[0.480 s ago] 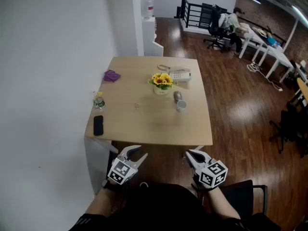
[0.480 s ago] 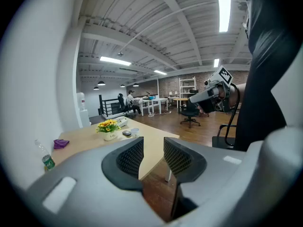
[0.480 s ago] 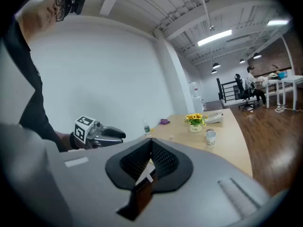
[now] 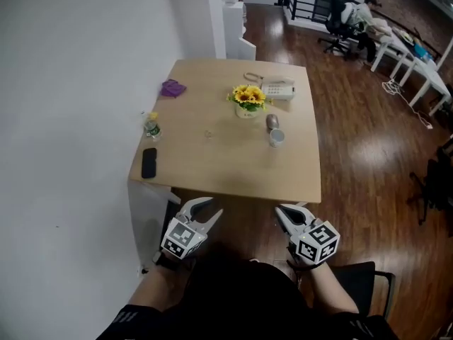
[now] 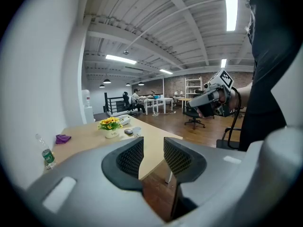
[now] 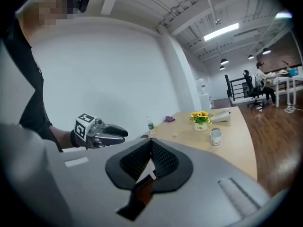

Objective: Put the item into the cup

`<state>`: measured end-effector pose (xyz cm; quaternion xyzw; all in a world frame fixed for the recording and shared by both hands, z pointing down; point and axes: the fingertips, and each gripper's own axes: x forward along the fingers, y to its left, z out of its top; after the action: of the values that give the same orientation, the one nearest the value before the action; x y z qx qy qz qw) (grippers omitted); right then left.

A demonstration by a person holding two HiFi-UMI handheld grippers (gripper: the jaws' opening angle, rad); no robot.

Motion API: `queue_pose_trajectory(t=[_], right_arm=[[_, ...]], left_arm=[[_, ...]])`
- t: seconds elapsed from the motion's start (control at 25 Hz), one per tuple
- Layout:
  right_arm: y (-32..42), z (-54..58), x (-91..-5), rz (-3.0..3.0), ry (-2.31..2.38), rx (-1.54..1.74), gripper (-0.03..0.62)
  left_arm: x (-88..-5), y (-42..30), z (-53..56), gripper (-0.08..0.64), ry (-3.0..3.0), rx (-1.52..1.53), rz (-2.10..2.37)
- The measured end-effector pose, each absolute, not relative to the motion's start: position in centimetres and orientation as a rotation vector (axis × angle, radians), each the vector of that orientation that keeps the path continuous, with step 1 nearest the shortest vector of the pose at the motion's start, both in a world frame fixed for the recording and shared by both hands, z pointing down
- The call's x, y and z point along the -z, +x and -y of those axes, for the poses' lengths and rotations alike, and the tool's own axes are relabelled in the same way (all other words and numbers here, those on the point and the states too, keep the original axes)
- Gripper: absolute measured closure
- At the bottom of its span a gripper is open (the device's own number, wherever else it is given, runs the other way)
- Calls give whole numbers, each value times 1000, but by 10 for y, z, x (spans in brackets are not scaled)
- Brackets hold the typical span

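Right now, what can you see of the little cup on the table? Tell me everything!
The cup is small and whitish, too far off to tell its material. It stands upright, mouth up, on the tan wooden table, toward its right side. A small grey item lies just behind it, close or touching; I cannot tell which. A pot of yellow flowers stands farther back. Nothing holds the cup.

Cup (image 4: 276, 137) on table (image 4: 233, 179); item (image 4: 272, 122) just behind; flowers (image 4: 248, 98) behind-left.

Head looks down, gripper views level — table (image 4: 233, 161) shared.
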<state>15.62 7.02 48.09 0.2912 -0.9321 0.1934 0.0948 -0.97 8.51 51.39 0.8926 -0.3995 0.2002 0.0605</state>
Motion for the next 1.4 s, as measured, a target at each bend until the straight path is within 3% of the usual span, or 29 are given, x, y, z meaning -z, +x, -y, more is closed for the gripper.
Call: queue_pose_trajectory(t=[0.76, 1.24, 1.32, 1.4], right_arm=[[40, 91, -512, 2681, 794, -521, 584], [-81, 216, -606, 2479, 591, -426, 583], [-104, 232, -625, 2433, 530, -364, 574], [-122, 245, -645, 2381, 479, -343, 524]], left_arm=[[-532, -93, 73, 433, 2688, -534, 1166], [-568, -156, 148, 408, 2613, -624, 1107], [-575, -163, 154, 403, 2586, -646, 1120], [-577, -167, 157, 400, 2563, -644, 1139]])
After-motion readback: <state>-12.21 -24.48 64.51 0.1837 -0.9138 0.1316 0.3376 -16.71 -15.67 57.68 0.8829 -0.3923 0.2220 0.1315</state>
